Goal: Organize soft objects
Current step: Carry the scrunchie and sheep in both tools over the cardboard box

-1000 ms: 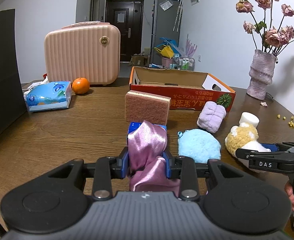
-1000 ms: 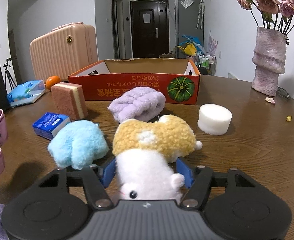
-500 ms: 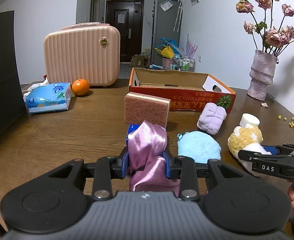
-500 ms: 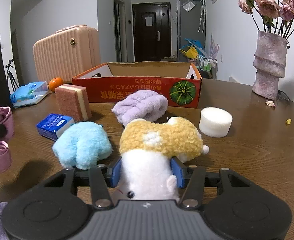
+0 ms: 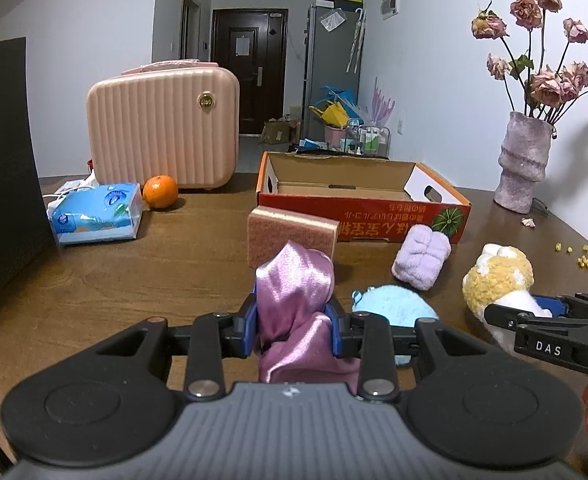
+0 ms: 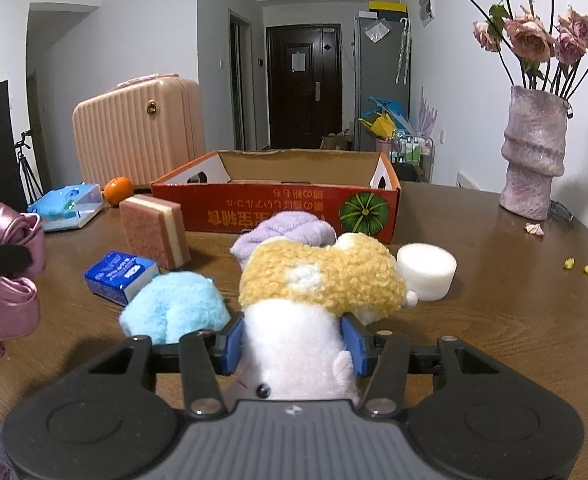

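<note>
- On the brown wooden table (image 5: 142, 264), from the left: one blue tissue pack (image 5: 94, 214), one orange (image 5: 160, 191), one pink ribbed suitcase (image 5: 162, 136) behind them.
- One pink-and-cream sponge (image 5: 292, 232) stands on edge before one open red cardboard box (image 5: 364, 204).
- One small blue packet (image 6: 120, 276) lies near the sponge.
- One left gripper (image 5: 294, 318) clamps its blue pads on one shiny pink satin cloth (image 5: 294, 292), bunched into a peak.
- One fluffy light-blue plush (image 6: 174, 306) and one lilac rolled towel (image 5: 421, 256) rest on the table.
- One right gripper (image 6: 292, 340) squeezes one yellow-and-white plush toy (image 6: 318, 276) by its white part, curly yellow part forward.
- One white foam cylinder (image 6: 426, 274); one purple vase (image 6: 534, 156) of dried roses.
</note>
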Available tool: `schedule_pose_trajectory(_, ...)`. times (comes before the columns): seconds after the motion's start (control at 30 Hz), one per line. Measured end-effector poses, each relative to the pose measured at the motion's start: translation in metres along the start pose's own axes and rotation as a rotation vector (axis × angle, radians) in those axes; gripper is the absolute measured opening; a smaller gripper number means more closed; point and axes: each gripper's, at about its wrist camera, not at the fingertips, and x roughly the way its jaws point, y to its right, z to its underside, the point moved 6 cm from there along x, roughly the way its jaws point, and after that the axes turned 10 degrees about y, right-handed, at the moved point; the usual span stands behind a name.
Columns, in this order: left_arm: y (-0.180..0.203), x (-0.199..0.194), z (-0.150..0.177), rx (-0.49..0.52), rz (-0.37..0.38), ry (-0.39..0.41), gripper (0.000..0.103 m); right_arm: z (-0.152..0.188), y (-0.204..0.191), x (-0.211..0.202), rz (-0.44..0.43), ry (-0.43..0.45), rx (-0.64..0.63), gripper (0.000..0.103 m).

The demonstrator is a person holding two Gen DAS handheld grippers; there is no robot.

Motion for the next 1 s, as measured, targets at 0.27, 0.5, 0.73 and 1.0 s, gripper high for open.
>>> schedule_pose_trajectory(0.27,0.004,0.005,-0.016,0.006,0.003,0.019,0.034,-0.017,0.001,0.0,0.003,0.023,-0.003,0.049)
schedule_pose_trajectory(0.5,0.006,0.013,-0.032,0.008,0.002,0.039,0.034,-0.035,0.0,0.002,0.004,0.047,-0.011,0.049)
schedule_pose_trajectory(0.73,0.01,0.023,-0.047,0.012,0.007,0.052,0.034,-0.049,0.001,0.008,0.004,0.066,-0.015,0.049)
schedule_pose_trajectory(1.0,0.015,0.039,-0.063,0.015,0.01,0.067,0.034,-0.068,0.004,0.02,0.004,0.09,-0.02,0.049)
